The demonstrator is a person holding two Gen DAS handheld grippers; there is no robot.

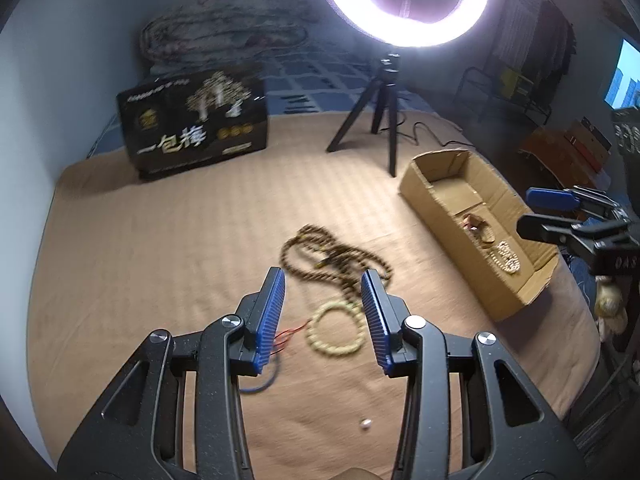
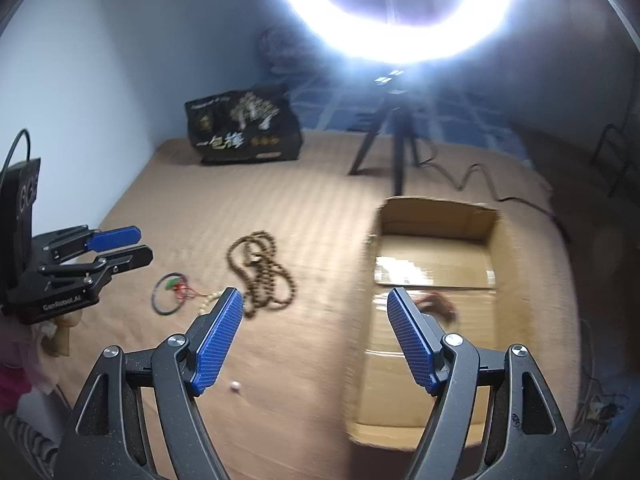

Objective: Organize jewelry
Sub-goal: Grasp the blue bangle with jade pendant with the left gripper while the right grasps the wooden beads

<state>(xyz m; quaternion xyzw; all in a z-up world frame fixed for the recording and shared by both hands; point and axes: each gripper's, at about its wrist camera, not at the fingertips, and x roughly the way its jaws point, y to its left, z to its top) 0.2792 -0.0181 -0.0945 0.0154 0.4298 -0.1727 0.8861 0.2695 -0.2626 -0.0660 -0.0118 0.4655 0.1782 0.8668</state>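
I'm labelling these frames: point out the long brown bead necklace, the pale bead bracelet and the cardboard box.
long brown bead necklace (image 1: 320,254), left wrist view, tangled middle strands.
pale bead bracelet (image 1: 316,334), left wrist view, left arc of beads.
cardboard box (image 2: 436,222), right wrist view, far inner wall.

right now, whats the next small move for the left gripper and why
Probably lower the left gripper onto the pale bead bracelet and close. Its jaws are open and empty, the bracelet lies on the bed just ahead between the fingers, and the box already holds other pieces. The right gripper is also open and empty.
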